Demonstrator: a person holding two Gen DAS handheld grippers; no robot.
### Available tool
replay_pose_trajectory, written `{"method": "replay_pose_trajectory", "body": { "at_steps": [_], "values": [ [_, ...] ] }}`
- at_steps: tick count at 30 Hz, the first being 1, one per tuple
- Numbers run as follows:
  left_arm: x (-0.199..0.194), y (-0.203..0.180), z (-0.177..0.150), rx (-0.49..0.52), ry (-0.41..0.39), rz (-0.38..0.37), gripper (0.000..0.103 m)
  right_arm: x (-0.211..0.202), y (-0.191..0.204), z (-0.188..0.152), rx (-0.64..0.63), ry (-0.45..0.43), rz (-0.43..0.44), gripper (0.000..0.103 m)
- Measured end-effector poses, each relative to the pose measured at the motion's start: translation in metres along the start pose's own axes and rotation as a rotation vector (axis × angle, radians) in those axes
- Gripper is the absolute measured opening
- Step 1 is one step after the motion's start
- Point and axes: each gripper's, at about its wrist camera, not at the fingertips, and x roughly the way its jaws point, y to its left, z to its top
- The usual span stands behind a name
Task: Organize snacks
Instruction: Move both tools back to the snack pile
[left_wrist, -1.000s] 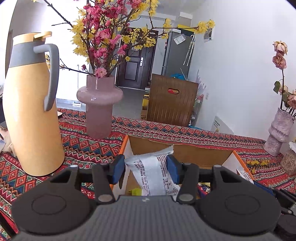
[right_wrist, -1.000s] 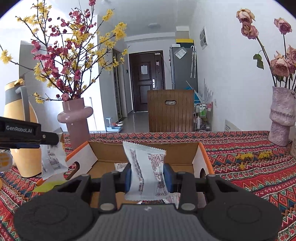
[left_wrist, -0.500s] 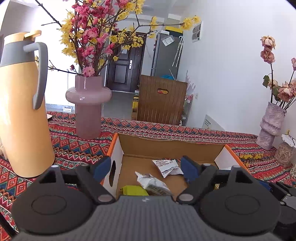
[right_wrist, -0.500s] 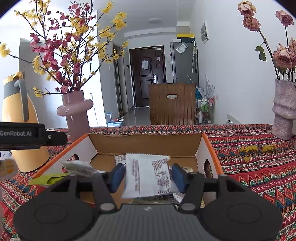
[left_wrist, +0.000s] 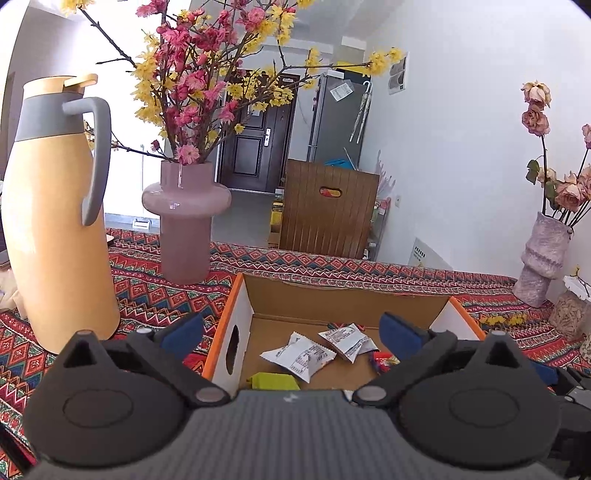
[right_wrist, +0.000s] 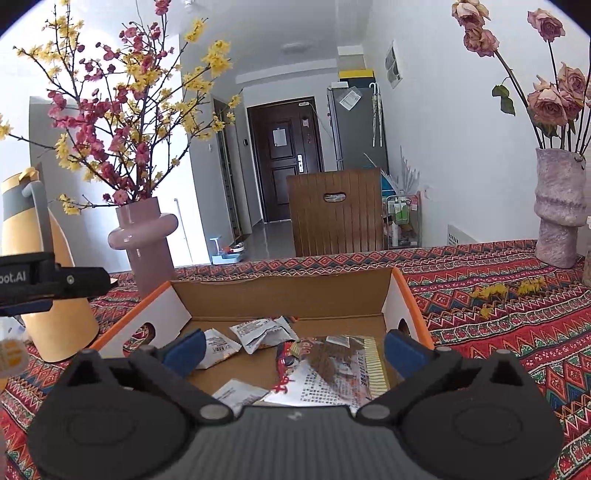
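An open cardboard box (left_wrist: 343, 299) with orange rims sits on the patterned tablecloth; it also shows in the right wrist view (right_wrist: 288, 295). Inside lie white snack packets (left_wrist: 299, 356) (right_wrist: 264, 332), a yellow-green packet (left_wrist: 273, 380) and a large brown and silver snack bag (right_wrist: 332, 369). My left gripper (left_wrist: 291, 332) is open and empty above the box's near left side. My right gripper (right_wrist: 293, 347) is open and empty above the box's near edge. The left gripper's body (right_wrist: 48, 280) shows at the left of the right wrist view.
A tall yellow thermos jug (left_wrist: 55, 221) stands left of the box. A pink vase with flowering branches (left_wrist: 186, 221) stands behind it. A rough pink vase with dried roses (right_wrist: 559, 210) stands at the right. A brown chair back (right_wrist: 336, 212) is beyond the table.
Both grippers opened and dropped their white snack packets into the box. Both now hover open and empty over the box.
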Motion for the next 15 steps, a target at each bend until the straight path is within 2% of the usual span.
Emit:
{"method": "replay_pose_trajectory", "body": {
  "at_steps": [15],
  "values": [
    [-0.039, -0.004, 0.005, 0.025, -0.014, 0.016, 0.103, -0.042, 0.011, 0.006, -0.027, -0.03, 0.011, 0.103]
  ]
}}
